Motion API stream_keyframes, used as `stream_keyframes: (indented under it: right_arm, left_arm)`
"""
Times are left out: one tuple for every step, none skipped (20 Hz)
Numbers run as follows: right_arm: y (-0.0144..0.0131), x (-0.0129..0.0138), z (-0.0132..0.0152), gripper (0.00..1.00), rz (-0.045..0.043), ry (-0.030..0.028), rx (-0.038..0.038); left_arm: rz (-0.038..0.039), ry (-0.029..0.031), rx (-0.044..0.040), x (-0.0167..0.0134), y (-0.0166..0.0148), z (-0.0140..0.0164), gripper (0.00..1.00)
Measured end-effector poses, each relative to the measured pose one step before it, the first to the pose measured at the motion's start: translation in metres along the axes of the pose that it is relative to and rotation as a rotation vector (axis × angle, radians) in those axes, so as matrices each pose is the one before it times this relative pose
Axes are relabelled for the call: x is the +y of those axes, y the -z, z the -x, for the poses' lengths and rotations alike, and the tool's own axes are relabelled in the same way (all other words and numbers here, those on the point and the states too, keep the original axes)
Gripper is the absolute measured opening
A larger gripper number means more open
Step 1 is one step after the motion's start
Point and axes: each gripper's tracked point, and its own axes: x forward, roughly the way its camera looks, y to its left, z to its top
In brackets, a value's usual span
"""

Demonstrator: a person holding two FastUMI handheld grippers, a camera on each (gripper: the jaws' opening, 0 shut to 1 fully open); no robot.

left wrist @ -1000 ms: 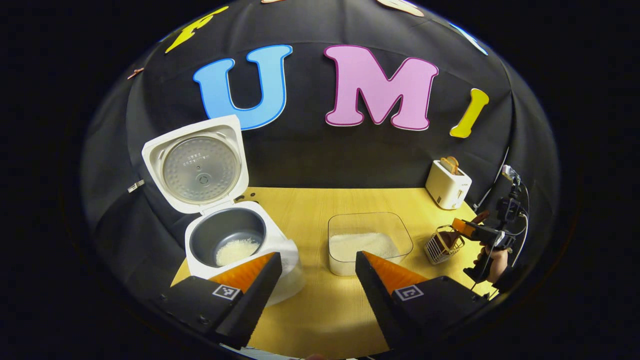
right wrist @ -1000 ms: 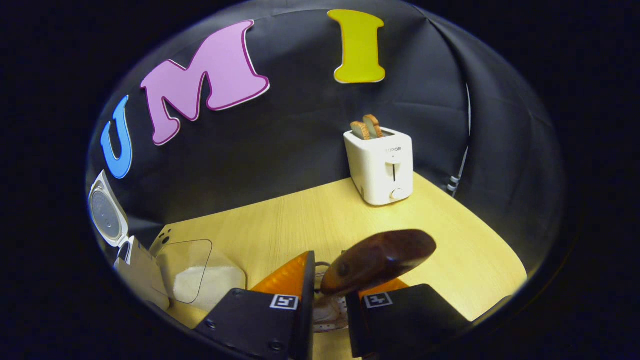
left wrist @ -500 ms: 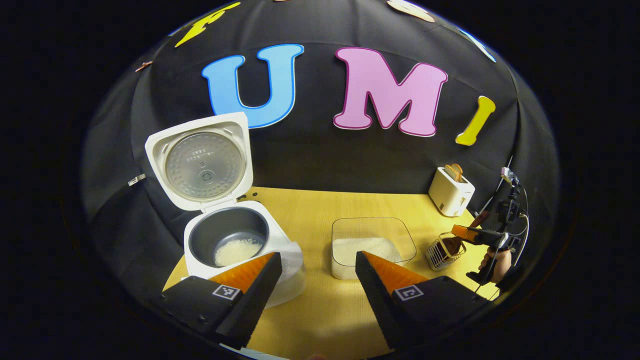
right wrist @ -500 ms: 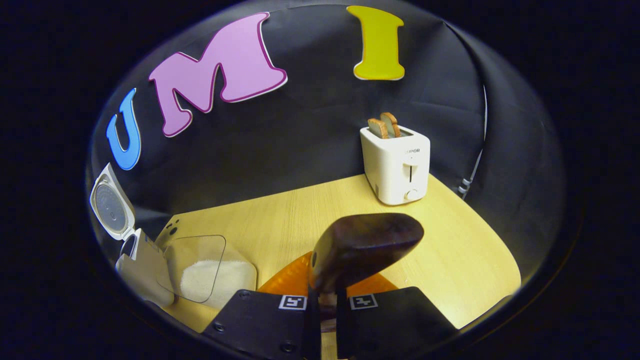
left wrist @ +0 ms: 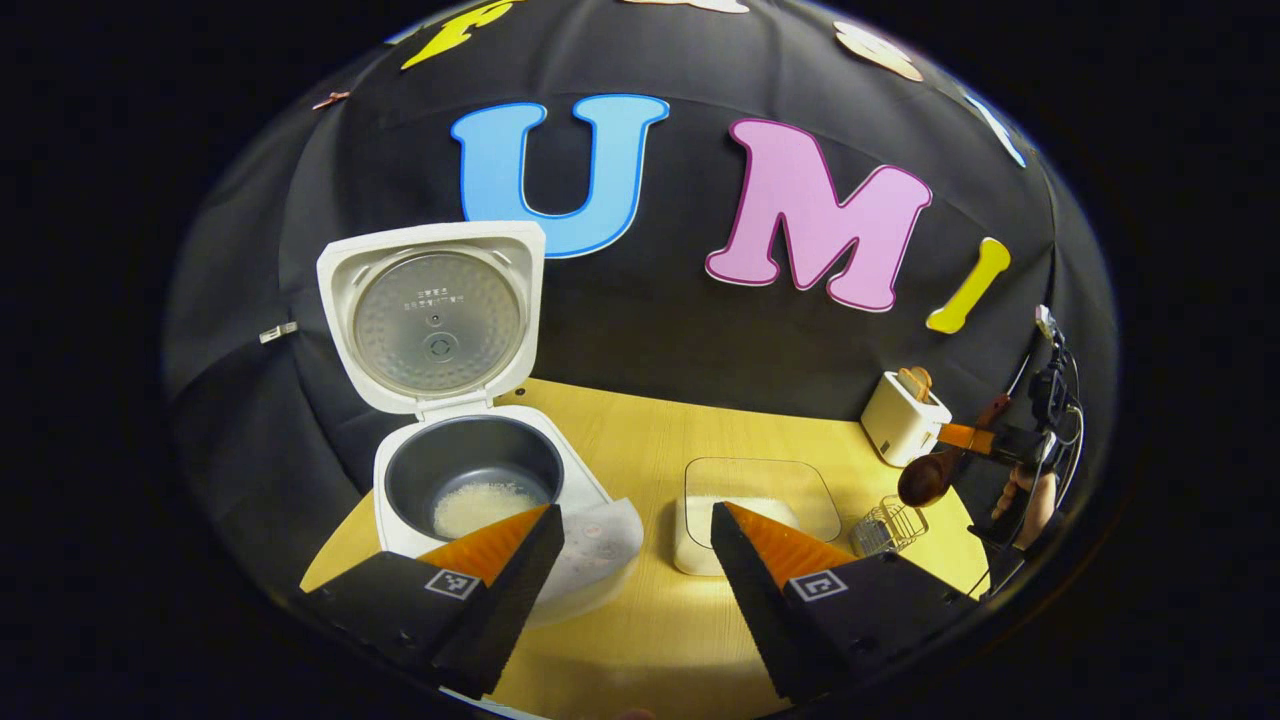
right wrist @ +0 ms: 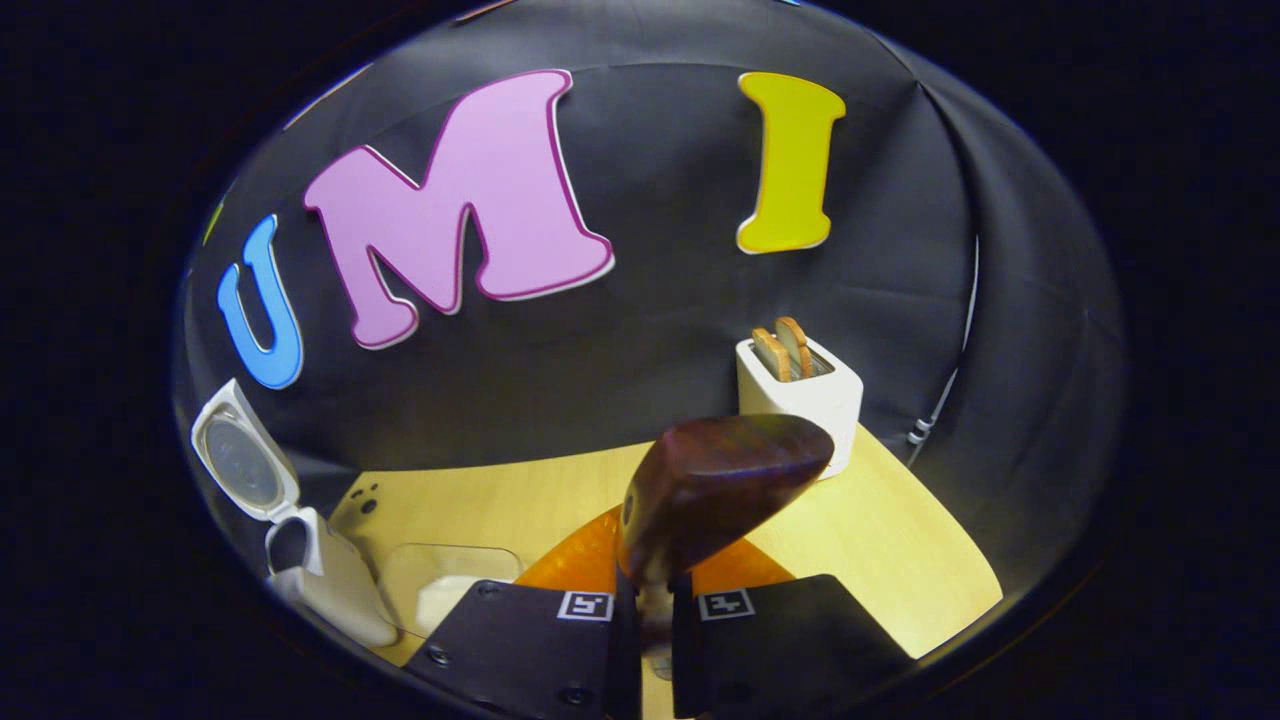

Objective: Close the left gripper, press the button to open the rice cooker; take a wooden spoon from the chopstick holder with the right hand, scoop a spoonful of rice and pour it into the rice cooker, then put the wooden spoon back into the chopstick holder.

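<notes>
Right gripper view: right gripper (right wrist: 645, 600) clamps the wooden spoon (right wrist: 720, 480), bowl raised above the chopstick holder (left wrist: 888, 527), ready for scooping; left gripper (left wrist: 635, 560) waits spread apart near the lidded-up rice cooker (left wrist: 470, 480)

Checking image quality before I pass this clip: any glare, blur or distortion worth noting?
Left gripper view: strong fisheye bending, a bright light patch on the table, rice cooker sharp. Right gripper view: the wooden spoon looms close and slightly soft, while the toaster stays crisp.
</notes>
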Motion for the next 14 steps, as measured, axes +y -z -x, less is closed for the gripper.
stream_keyframes:
  right_arm:
    - [-0.00661,0.01457,0.00245,0.16,-0.01074,-0.01744,-0.00513]
    - [-0.00386,0.01601,0.00040,0.16,-0.00849,-0.01986,-0.00304]
    - [-0.00389,0.01610,-0.00080,0.16,-0.00800,-0.01862,-0.00430]
    - [-0.00146,0.01799,-0.00309,0.16,-0.00380,-0.01630,-0.00392]
    - [0.00158,0.01559,-0.00453,0.16,0.00178,-0.01559,0.00013]
    - [0.00413,0.01271,-0.00468,0.16,0.00476,-0.01482,0.00349]
    - [0.00603,0.01386,-0.00507,0.16,0.00675,-0.01491,0.00651]
    - [0.00762,0.01388,-0.00617,0.16,0.00751,-0.01437,0.00996]
    - [0.01002,0.01050,-0.00791,0.16,0.00881,-0.01353,0.01518]
    - [0.01200,0.01054,-0.00782,0.16,0.01234,-0.01495,0.01928]
    - [0.01155,0.00919,-0.00845,0.16,0.01212,-0.01242,0.01359]
    - [0.01164,0.00629,-0.01004,0.16,0.01854,-0.00866,0.01183]
    - [0.01334,0.00589,-0.00944,0.16,0.02073,-0.00644,0.01415]
    - [0.01116,0.00326,-0.01124,0.16,0.02171,-0.00153,0.01186]
  left_arm:
    - [0.00807,0.00298,-0.00749,0.00530,-0.00238,0.00076,0.96]
    - [0.00660,0.00086,-0.00667,0.00517,-0.00101,0.00066,0.96]
    - [0.00465,-0.00050,-0.00761,0.00602,-0.00274,0.00195,0.96]
    - [0.00331,0.00150,-0.01094,0.00594,-0.00304,0.00120,0.96]
    - [0.00432,0.00110,-0.00913,0.00661,-0.00295,0.00043,0.96]
    - [0.00508,-0.00154,-0.00559,0.00710,-0.00129,0.00102,0.96]
    - [0.00957,-0.00157,-0.00137,0.00650,-0.00115,0.00097,0.96]
    - [0.01149,0.00062,-0.00228,0.00604,-0.00117,-0.00108,0.96]
    - [0.01019,0.00142,-0.00025,0.00545,-0.00085,-0.00095,0.96]
    - [0.00073,0.00531,0.00497,0.00316,0.00223,-0.00002,0.96]
    - [-0.01373,0.00938,0.00705,0.00265,0.00182,-0.00101,0.96]
    - [-0.02134,0.00217,0.00377,0.00430,0.00187,-0.00159,0.96]
    - [-0.01795,0.00291,0.00320,0.00392,0.00140,-0.00084,0.96]
    - [-0.00864,0.00722,0.00411,0.00226,0.00236,-0.00086,0.96]
